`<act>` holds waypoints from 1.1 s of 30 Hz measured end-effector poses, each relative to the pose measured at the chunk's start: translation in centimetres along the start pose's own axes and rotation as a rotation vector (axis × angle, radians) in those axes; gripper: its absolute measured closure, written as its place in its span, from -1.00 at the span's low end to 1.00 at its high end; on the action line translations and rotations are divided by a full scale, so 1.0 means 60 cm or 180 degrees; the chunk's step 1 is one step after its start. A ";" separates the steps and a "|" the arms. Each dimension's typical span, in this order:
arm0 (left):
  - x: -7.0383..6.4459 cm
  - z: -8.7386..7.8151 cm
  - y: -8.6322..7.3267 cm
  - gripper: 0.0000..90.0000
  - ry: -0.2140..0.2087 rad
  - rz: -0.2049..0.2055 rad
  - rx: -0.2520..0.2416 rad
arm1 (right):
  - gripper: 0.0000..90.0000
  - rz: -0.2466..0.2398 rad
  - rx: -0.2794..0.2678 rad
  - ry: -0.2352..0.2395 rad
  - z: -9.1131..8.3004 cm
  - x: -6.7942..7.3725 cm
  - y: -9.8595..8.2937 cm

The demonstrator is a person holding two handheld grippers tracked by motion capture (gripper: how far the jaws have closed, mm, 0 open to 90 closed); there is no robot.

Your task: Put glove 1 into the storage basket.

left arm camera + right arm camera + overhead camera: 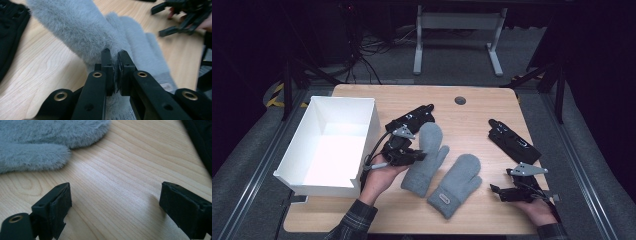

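From the high view, two grey mittens lie side by side in the middle of the wooden table (472, 112), both with their long axes running from the near edge up and away, slightly tilted; the left mitten (424, 160) lies just beside the right mitten (457, 185), and a white open box (332, 145) stands to their left, with one black glove (412, 120) beyond the left mitten and another black glove (514, 142) at the right. The left gripper (409, 156) sits at the left mitten's edge, between the mitten and the box, while the right gripper (507, 192) rests near the table's right front, apart from the right mitten (so the left hand is plainly the nearer one to its mitten, and the box lies on that same side). In the left gripper view, the jaws of the left gripper (113, 56) are pressed nearly together on a fold of the left mitten (75, 27), its fur bunched between them. In the right gripper view, the right gripper (113, 200) has its jaws spread wide over bare wood, with the right mitten (37, 142) lying ahead and to the left, untouched.
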State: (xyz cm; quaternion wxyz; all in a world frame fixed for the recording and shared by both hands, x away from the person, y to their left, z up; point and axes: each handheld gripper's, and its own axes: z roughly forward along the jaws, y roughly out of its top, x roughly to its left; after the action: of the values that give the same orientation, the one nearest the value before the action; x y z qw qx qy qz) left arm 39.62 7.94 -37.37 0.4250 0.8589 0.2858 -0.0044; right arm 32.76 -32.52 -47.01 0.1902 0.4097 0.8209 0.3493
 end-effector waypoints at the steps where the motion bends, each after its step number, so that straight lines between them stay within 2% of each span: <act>1: -0.006 -0.005 0.006 0.91 -0.0077 0.0016 -0.0042 | -0.76 0.0000 0.0000 0.0000 0.000 0.000 0.000; 5: -0.017 -0.009 0.014 0.91 -0.0228 0.0036 -0.0086 | -0.75 -0.0002 0.0001 -0.0002 0.000 0.000 0.000; 9: -0.038 -0.002 0.027 0.91 -0.0370 0.0141 -0.0073 | -0.75 0.0001 0.0000 0.0000 0.000 0.000 0.000; 16: -0.060 0.027 0.044 0.91 -0.0613 0.0252 -0.0003 | -0.76 0.0001 0.0001 0.0000 0.000 0.000 0.000; 21: -0.071 0.058 0.054 0.91 -0.0839 0.0273 0.0071 | -0.76 0.0001 0.0001 -0.0001 0.000 0.000 0.000; 27: -0.074 0.096 0.057 0.91 -0.1000 0.0296 0.0254 | -0.76 0.0000 0.0001 -0.0001 0.000 0.000 0.000; 33: -0.058 0.140 0.047 0.91 -0.1110 0.0269 0.0490 | -0.76 -0.0001 0.0001 -0.0003 0.000 0.000 0.000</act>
State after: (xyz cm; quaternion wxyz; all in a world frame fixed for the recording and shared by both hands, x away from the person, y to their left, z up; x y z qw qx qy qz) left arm 40.05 -1.26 -39.82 0.4009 0.8863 0.1703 -0.1571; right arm 32.76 -32.53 -47.01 0.1905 0.4098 0.8210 0.3489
